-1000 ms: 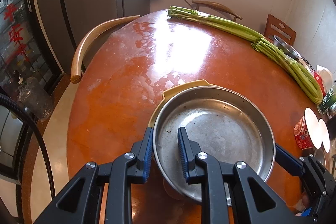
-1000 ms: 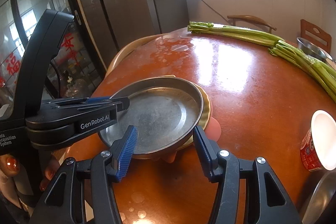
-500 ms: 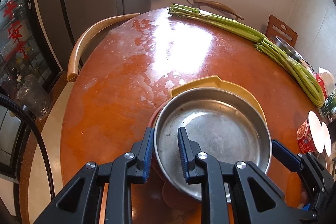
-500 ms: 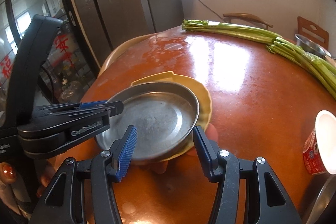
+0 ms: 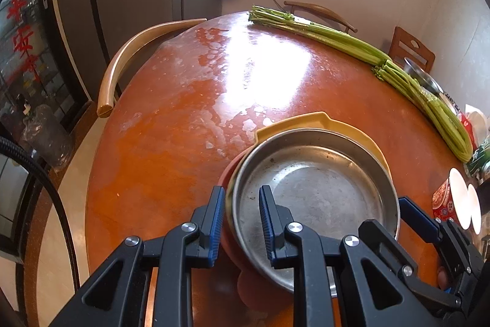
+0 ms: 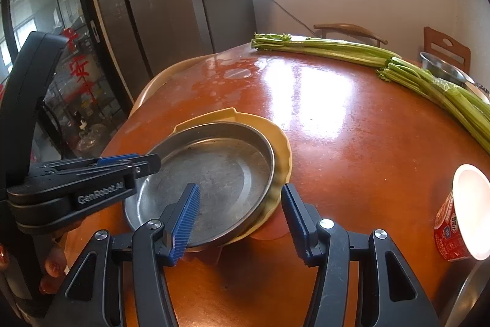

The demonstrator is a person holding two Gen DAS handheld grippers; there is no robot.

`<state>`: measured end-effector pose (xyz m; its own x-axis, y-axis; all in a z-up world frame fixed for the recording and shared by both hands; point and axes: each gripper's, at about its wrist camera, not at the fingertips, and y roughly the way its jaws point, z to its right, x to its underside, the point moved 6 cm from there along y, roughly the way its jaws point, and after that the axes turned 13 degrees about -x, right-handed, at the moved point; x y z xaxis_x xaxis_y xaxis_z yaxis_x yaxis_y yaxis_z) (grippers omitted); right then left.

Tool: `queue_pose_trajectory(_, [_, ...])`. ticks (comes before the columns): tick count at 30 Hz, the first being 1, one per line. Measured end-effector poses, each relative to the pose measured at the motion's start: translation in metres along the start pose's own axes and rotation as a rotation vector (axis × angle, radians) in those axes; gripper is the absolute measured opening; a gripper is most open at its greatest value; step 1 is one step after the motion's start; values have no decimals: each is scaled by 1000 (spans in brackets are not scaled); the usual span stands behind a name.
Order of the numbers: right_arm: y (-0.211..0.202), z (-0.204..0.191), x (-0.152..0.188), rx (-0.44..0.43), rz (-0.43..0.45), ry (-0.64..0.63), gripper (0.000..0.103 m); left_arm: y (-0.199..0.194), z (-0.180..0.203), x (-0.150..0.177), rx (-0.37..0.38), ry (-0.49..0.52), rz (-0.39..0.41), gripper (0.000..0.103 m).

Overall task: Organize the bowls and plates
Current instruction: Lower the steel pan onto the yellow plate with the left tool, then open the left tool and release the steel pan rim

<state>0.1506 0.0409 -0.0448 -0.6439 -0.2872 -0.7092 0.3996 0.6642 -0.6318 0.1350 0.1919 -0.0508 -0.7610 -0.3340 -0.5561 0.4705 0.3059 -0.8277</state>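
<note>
A round steel plate [image 5: 321, 183] [image 6: 214, 173] lies in a yellow plate [image 5: 306, 120] [image 6: 278, 137], with a reddish dish [image 5: 225, 176] [image 6: 271, 230] showing under them. The stack sits low over the orange table [image 5: 190, 112]. My left gripper [image 5: 240, 222] [image 6: 153, 163] is shut on the stack's left rim, one finger inside the steel plate and one outside. My right gripper [image 6: 240, 213] [image 5: 387, 216] straddles the near-right rim, one pad on the steel plate's inside and the other against the yellow edge.
Long celery bunches [image 5: 337, 39] [image 6: 337, 51] lie across the far side of the table. A red instant-noodle cup [image 6: 459, 219] stands at the right edge and a steel bowl [image 6: 444, 69] sits behind the celery. A curved chair back [image 5: 131, 57] hugs the table's left edge.
More of the yellow plate now shows past the steel plate's far rim than a second ago. Both grippers keep their places on the rim.
</note>
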Motion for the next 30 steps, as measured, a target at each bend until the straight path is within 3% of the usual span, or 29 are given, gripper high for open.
queue_pose_trajectory(8, [-6, -1, -2, -7, 14, -7, 58, -3, -13, 0, 52, -40, -25, 24])
queue_pose_trajectory(12, [-14, 1, -1, -22, 16, 9, 58, -2, -15, 6, 148, -67, -69, 28])
queue_pose_trajectory(22, [-32, 11, 6, -56, 23, 56, 58, -2, -21, 19, 269, -149, -121, 38])
queue_pose_trajectory(30, [-28, 14, 15, -91, -14, 84, 58, 15, -9, 24, 283, -178, -187, 43])
